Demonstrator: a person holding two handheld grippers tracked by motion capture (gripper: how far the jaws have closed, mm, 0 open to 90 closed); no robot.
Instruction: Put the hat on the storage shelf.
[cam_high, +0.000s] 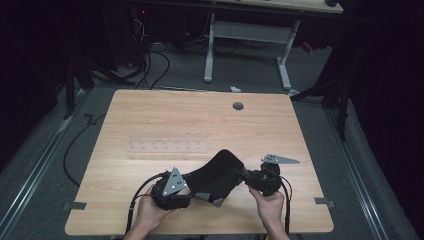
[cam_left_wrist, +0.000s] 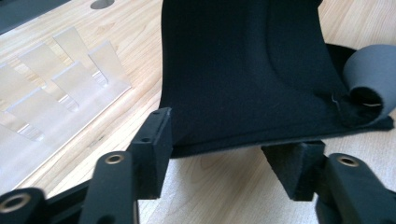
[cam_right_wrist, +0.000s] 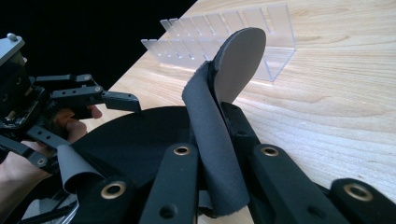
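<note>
Both tongs: my right gripper (cam_right_wrist: 219, 154) clamps the black neoprene pad (cam_high: 217, 172); my left gripper (cam_left_wrist: 229, 158) gapes astride its edge, may miss.

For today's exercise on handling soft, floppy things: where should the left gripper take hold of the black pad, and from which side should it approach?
Grip the black pad at its flat near edge, coming in level from the person's side so that the edge slides between the left gripper jaws. There the sheet is thin and straight; farther right the corner curls into a roll. The right gripper already pinches the opposite end, holding the pad raised.
</note>
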